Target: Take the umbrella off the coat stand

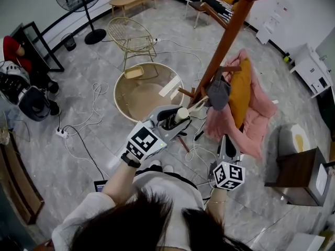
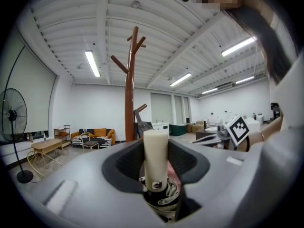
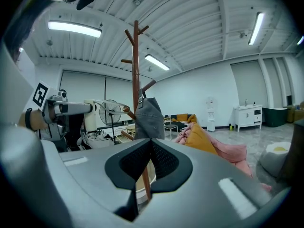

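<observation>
1. She stands at the foot of the coat stand, a gripper in each hand, both held out roughly level in front of her.
2. The left gripper has its jaws partly apart and pressed on the umbrella. In the left gripper view the cream handle stands upright between the pads, with the black folded part just below it.
3. So the umbrella sits in the left gripper, just beside the lower part of the stand and above the edge of the round counter.
4. A pale strap runs from the handle towards a low peg. I cannot tell whether it is hooked over that peg.
5. The right gripper has its jaws together at the tips and holds nothing. It points at the stand; in its own view the brown pole shows past the jaws.
6. A grey bag hangs on the stand above the right gripper.
7. Beside the bag hangs an orange garment, with pink cloth spread behind it.
8. Cables trail over the floor near the counter.
</observation>
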Demonstrator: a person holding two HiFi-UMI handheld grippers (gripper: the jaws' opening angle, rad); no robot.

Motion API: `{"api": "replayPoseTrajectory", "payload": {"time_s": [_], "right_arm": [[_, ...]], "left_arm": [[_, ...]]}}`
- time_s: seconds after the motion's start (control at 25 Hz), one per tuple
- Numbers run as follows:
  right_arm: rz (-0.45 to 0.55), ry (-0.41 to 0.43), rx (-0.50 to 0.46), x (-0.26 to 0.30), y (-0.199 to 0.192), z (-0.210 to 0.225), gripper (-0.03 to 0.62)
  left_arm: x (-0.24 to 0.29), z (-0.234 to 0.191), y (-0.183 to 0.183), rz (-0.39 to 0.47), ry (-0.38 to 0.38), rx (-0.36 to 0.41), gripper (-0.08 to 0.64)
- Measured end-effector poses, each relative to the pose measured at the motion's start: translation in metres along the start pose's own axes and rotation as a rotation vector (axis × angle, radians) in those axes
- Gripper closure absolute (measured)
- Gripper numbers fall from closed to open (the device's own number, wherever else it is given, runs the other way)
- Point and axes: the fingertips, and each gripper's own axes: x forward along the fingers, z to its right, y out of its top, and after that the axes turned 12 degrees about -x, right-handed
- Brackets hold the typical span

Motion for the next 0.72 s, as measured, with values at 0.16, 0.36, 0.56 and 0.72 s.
{"api": "replayPoseTrajectory", "payload": {"time_s": [0.16, 0.36, 0.56, 0.72], "right_arm": [[0.002, 0.013, 0.001, 0.004, 0.001, -0.006, 0.589], [0.0, 0.055, -0.003, 0.008, 0.001, -0.017, 0.589], [-0.01, 0.1, -0.009, 0.021, 0.0, -0.034, 0.589], [-0.019, 0.142, -0.021, 0.032, 0.0, -0.051, 0.589]], "left_arm": [[-0.011, -0.002, 0.005, -0.001, 0.015, 0.009, 0.354], [-0.024, 0.002, 0.011, 0.017, 0.039, 0.005, 0.354], [-0.041, -0.008, 0.009, 0.016, 0.082, -0.015, 0.354], [-0.057, -0.019, -0.004, -0.003, 0.137, -0.031, 0.354]]}}
